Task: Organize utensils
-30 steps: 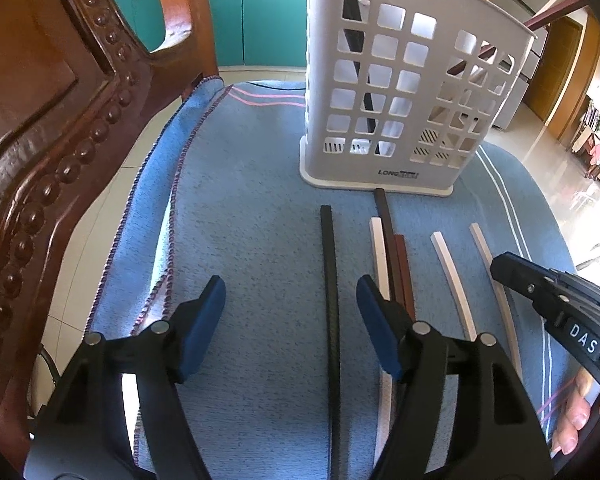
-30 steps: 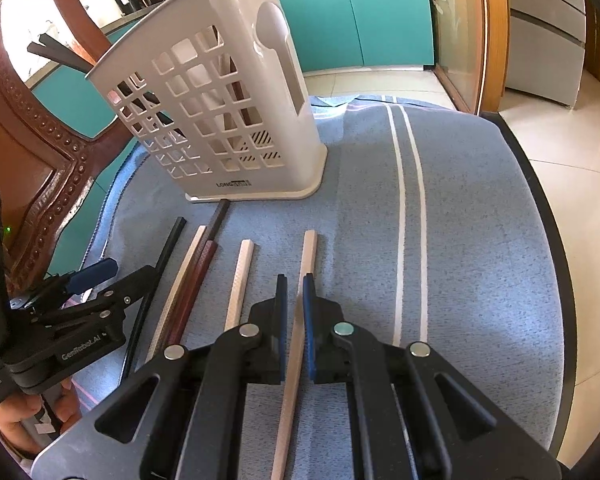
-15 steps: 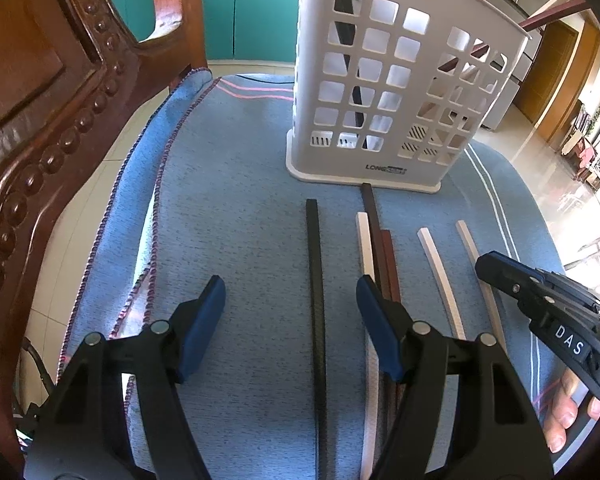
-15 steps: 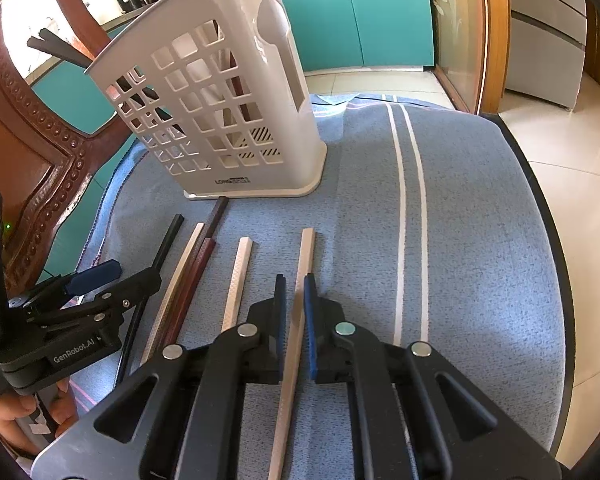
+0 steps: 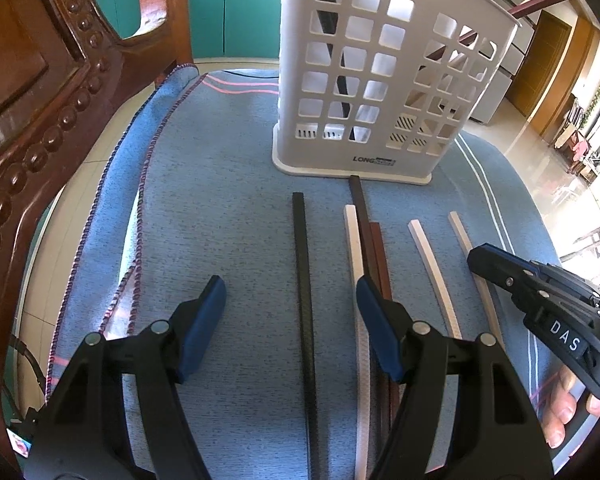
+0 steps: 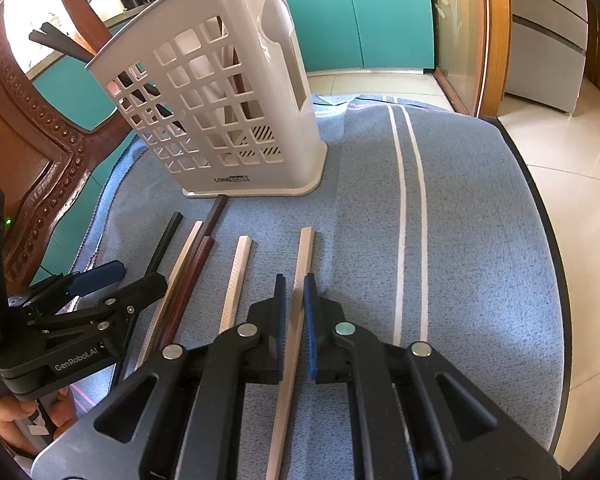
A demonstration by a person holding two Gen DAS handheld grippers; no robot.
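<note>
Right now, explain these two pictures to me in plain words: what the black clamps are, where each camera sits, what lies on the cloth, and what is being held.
A person holds a two-fingered clamp in each hand; a camera on each clamp looks along its fingers. The left view shows the left gripper open, its blue pads either side of a black chopstick without touching it. The right view shows the right gripper shut on a pale chopstick. Four more chopsticks, two pale and two reddish-brown, lie on the blue cloth. Behind them stands a white utensil basket already holding some dark sticks.
</note>
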